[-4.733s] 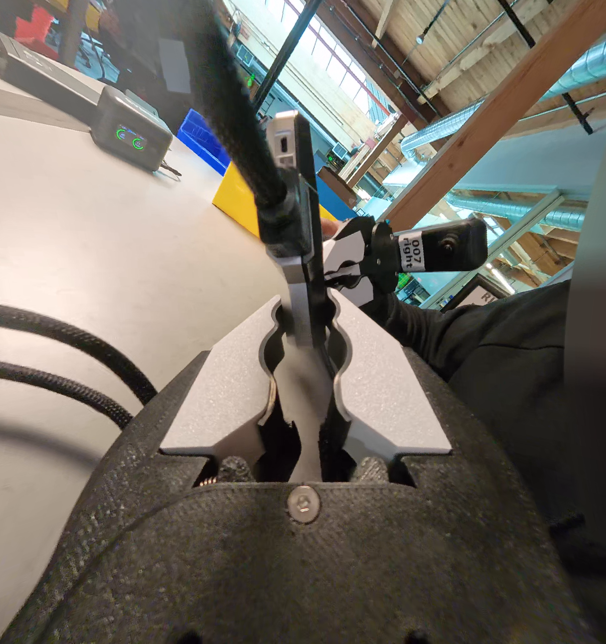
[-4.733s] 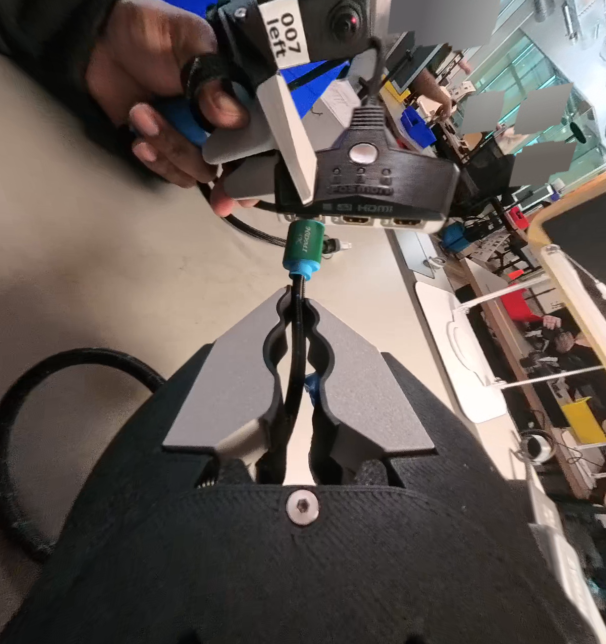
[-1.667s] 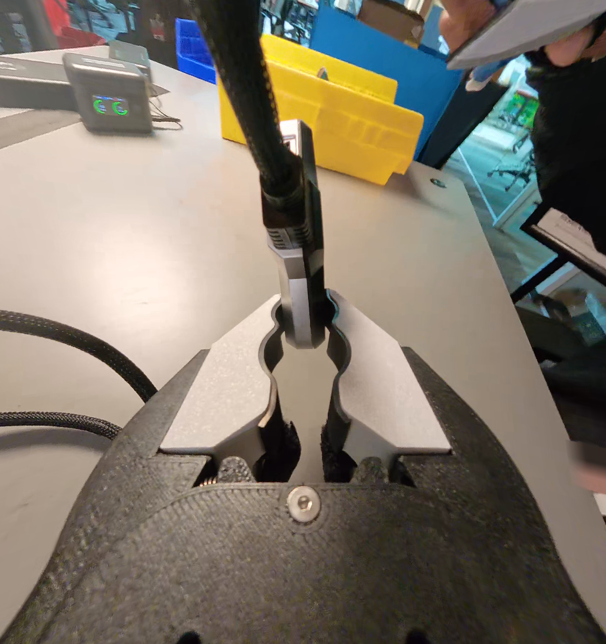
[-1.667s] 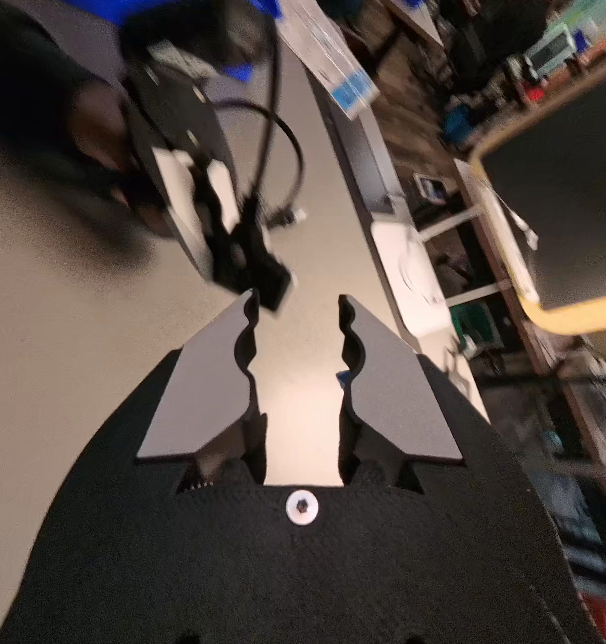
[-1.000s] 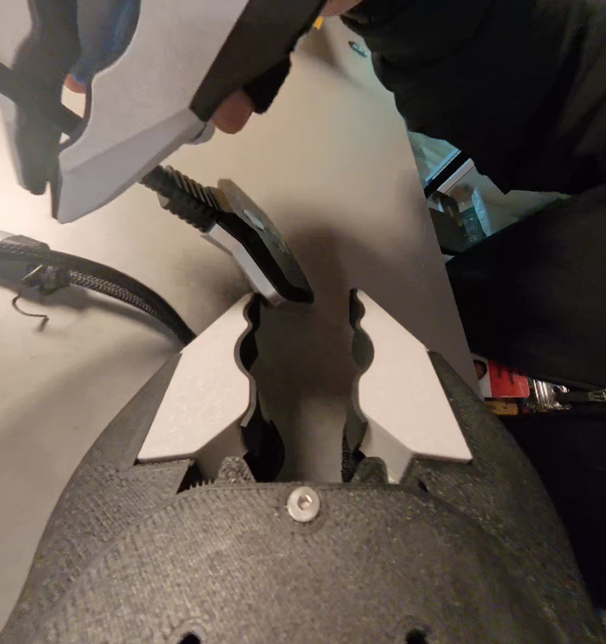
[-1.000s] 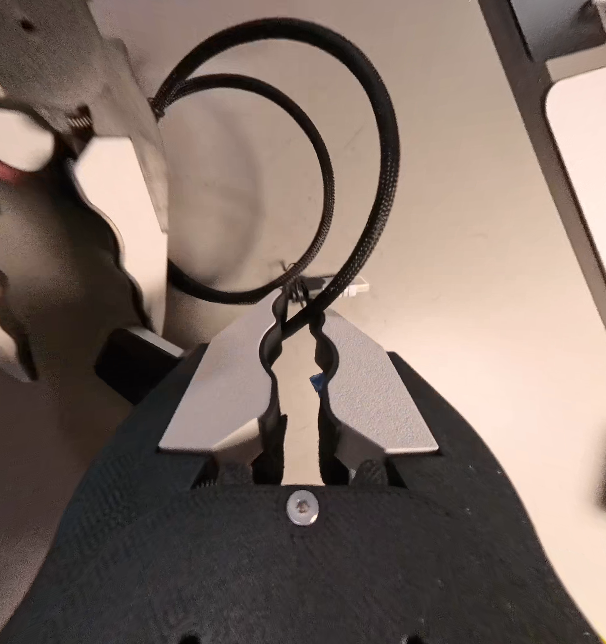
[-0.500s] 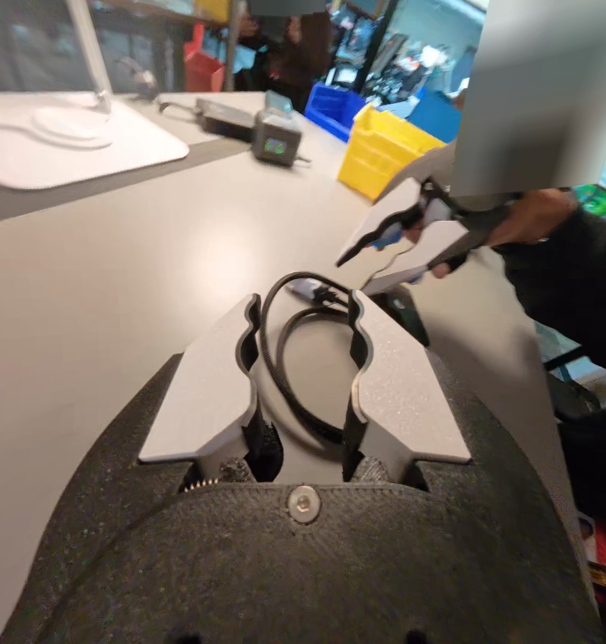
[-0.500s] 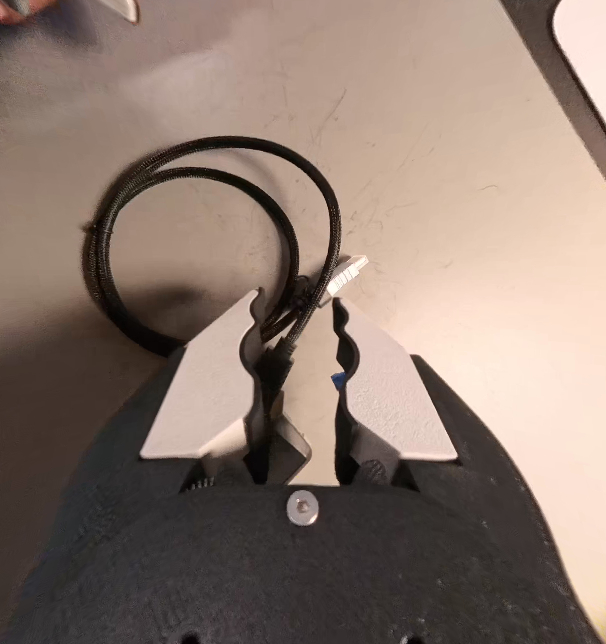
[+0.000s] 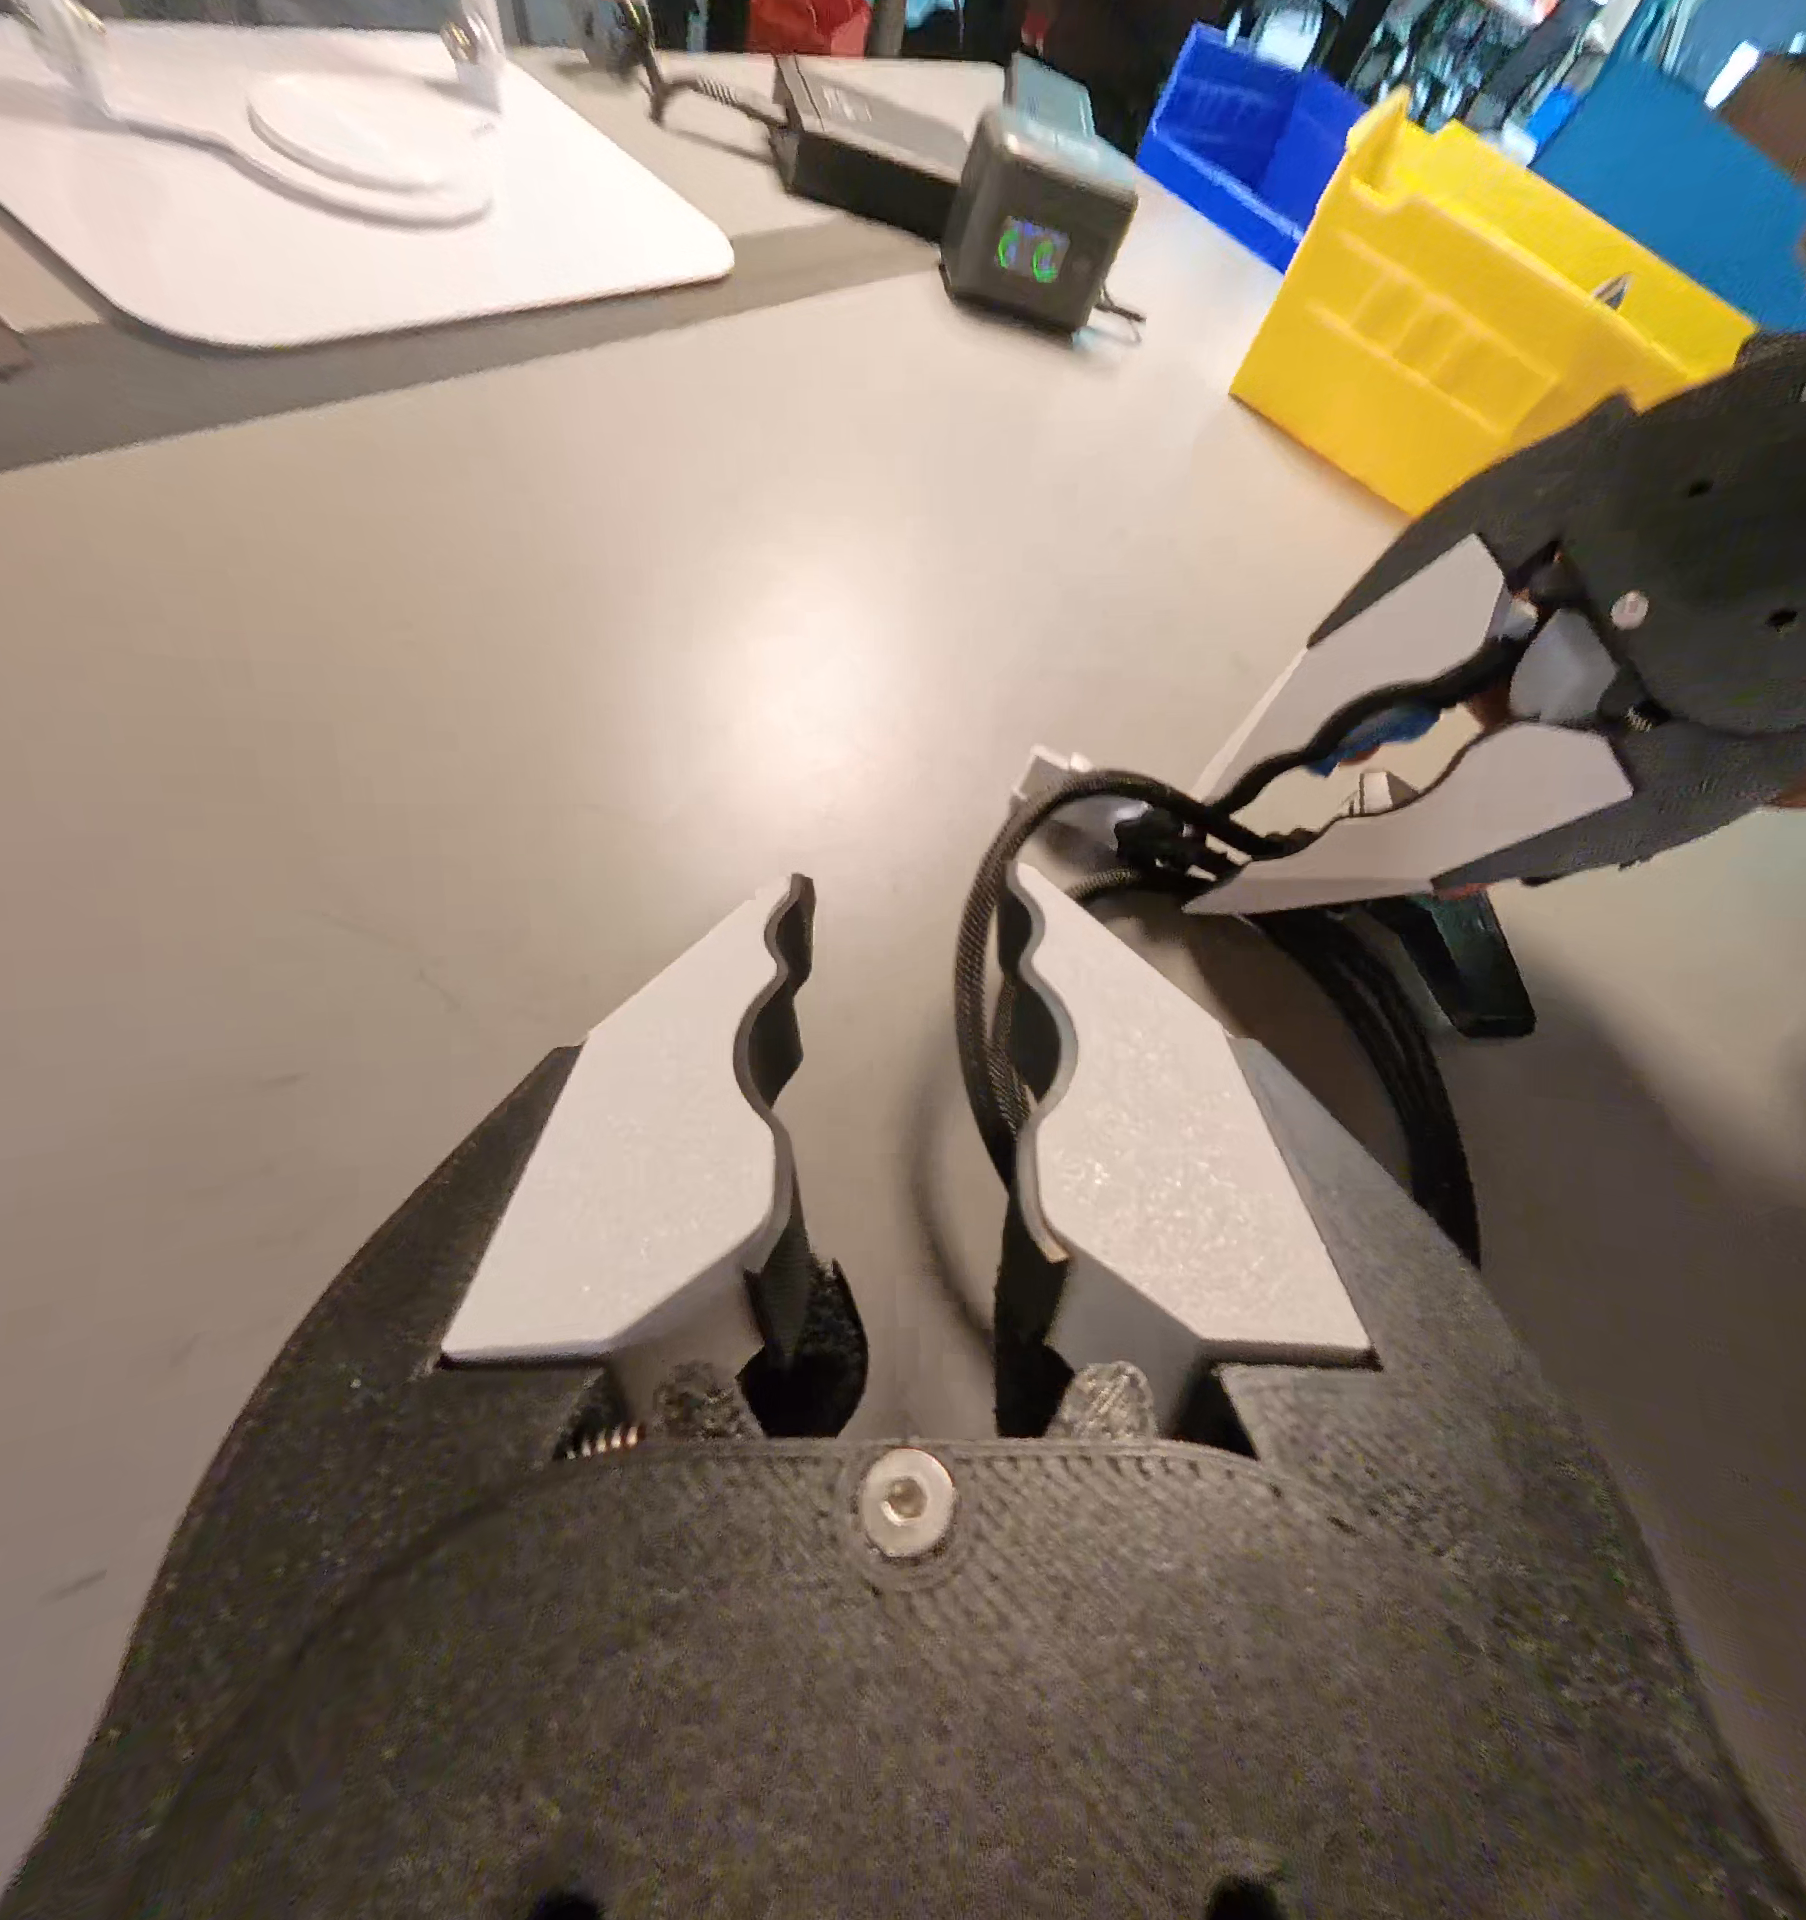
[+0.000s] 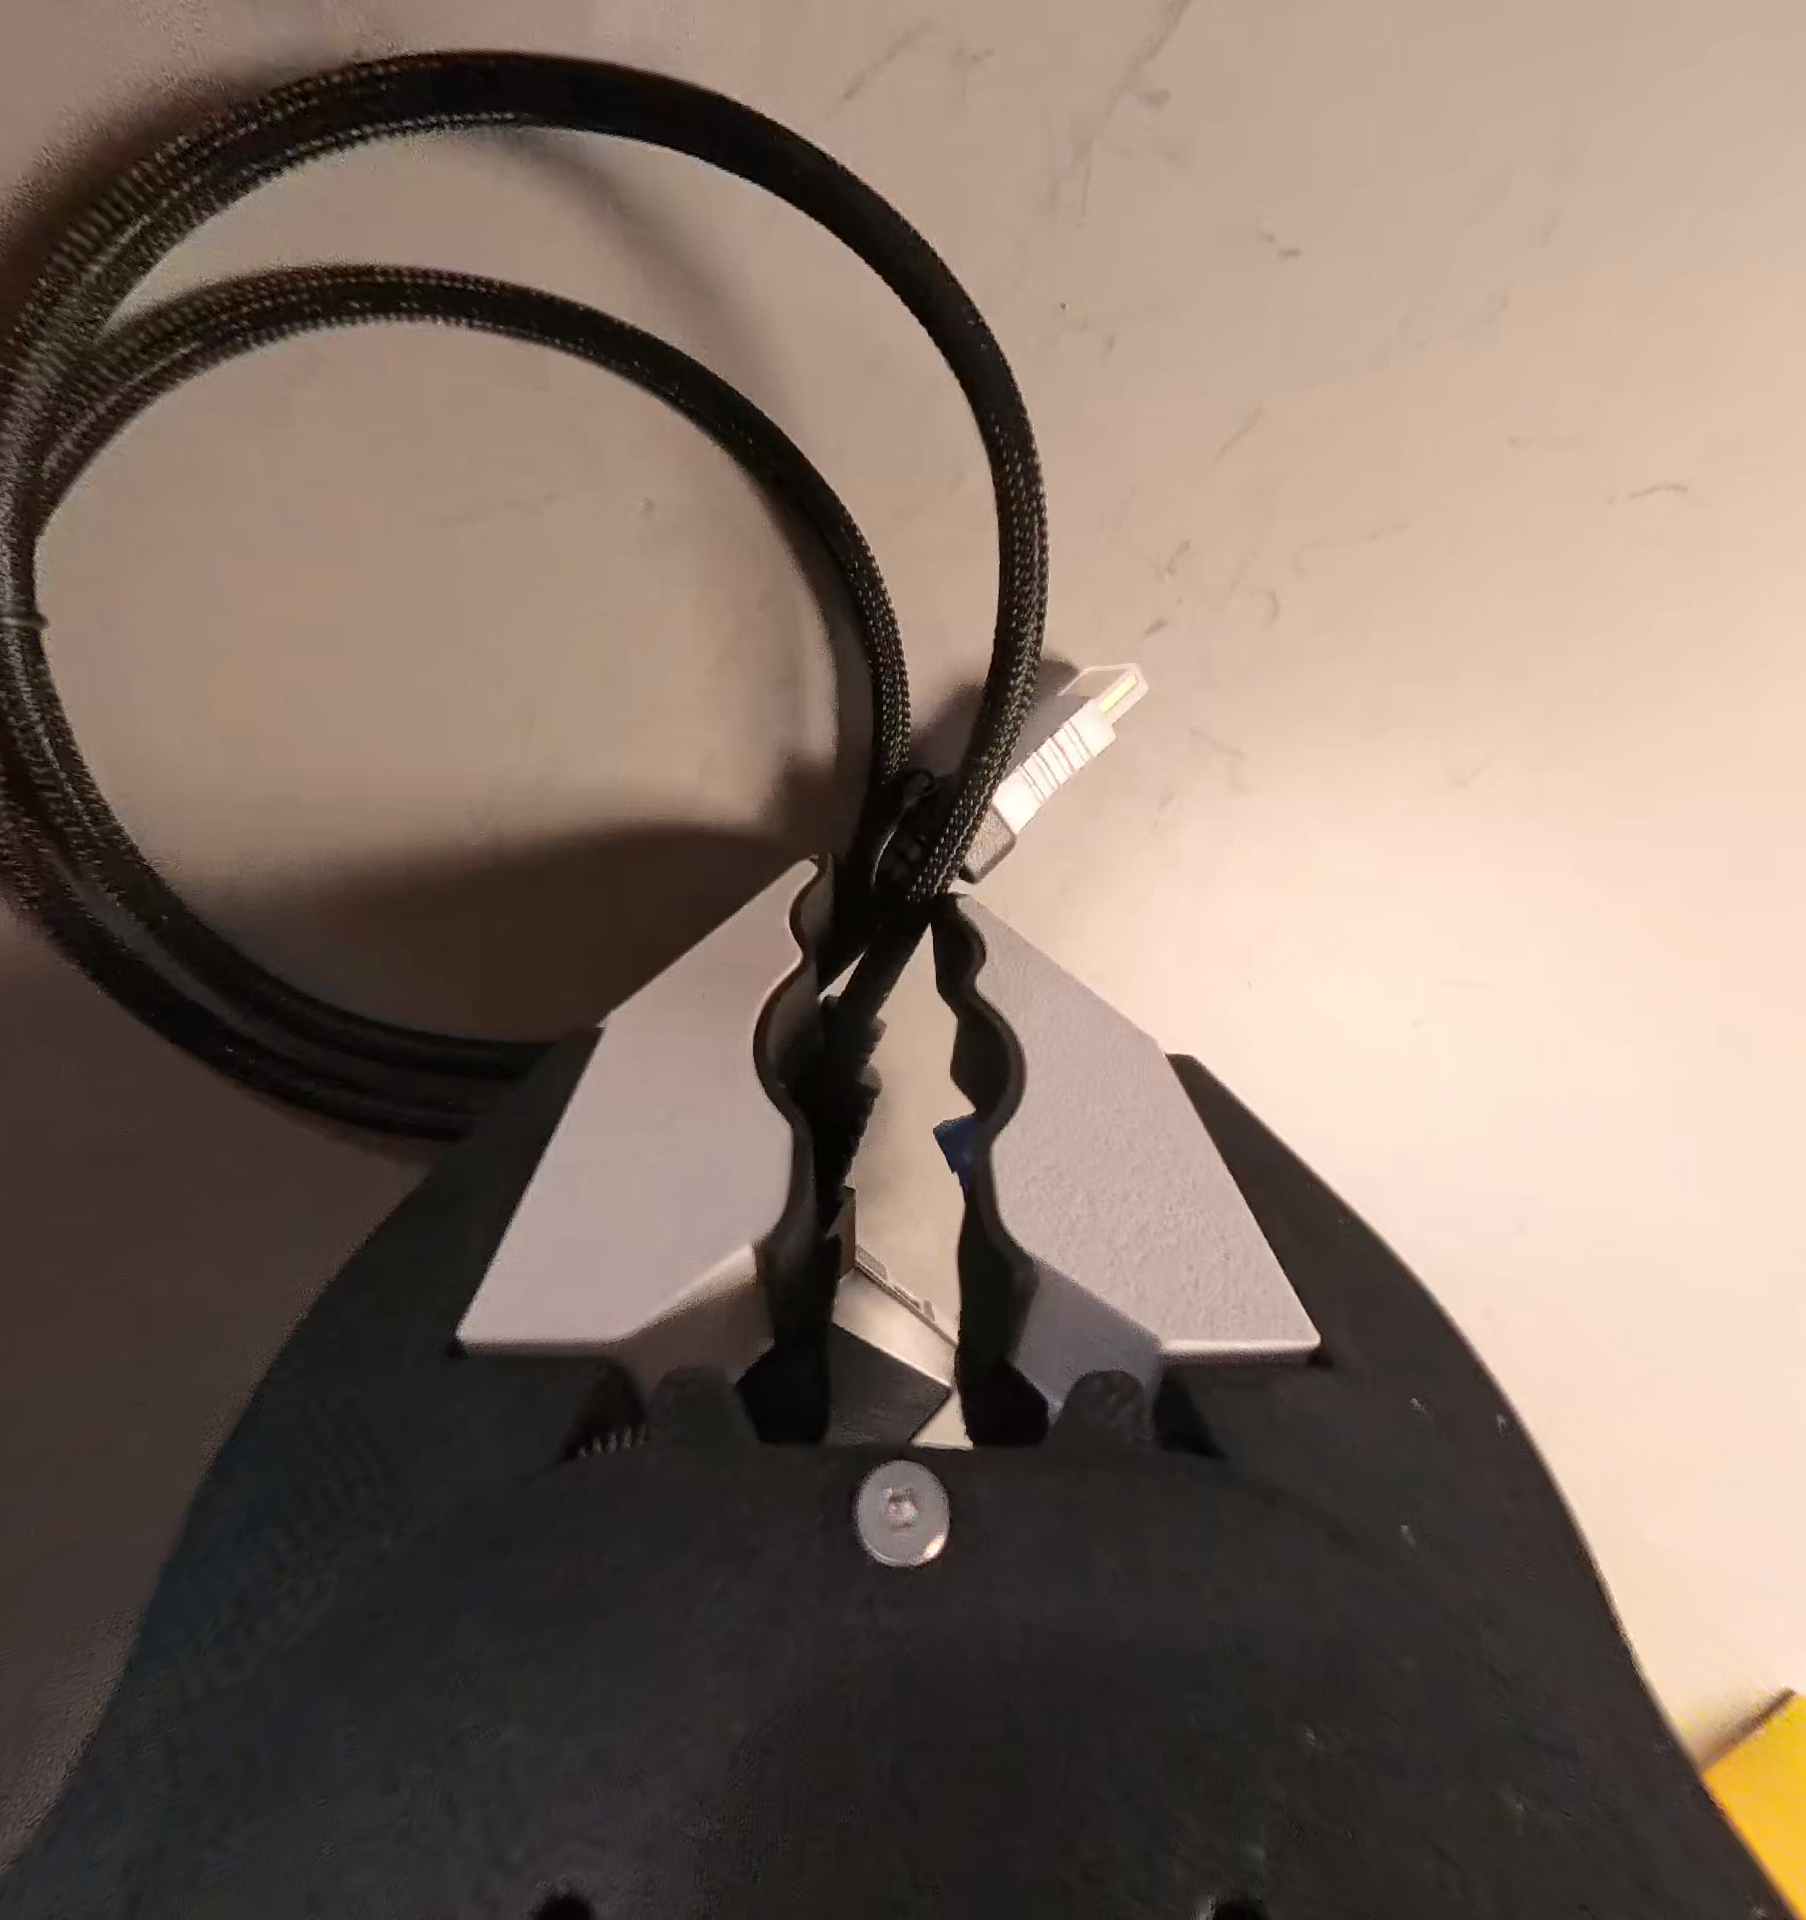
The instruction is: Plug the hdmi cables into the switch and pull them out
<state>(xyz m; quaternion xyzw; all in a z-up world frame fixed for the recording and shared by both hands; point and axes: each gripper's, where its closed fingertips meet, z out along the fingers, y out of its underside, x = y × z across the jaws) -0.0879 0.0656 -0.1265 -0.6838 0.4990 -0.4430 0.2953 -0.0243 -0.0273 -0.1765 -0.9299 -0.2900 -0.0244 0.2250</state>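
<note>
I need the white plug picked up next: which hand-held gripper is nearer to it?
Right. The right hand-held gripper has its tips just short of the white plug, closing around the black cable. The left hand-held gripper sits open, farther back along the table.

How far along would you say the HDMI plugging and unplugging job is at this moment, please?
Done, apparently: the black braided cable lies coiled on the table, its silver plug free of any port. In hand: the right gripper pinches that cable near the plug; the left gripper is open and empty. Left: I cannot tell, since the switch is mostly hidden.
</note>
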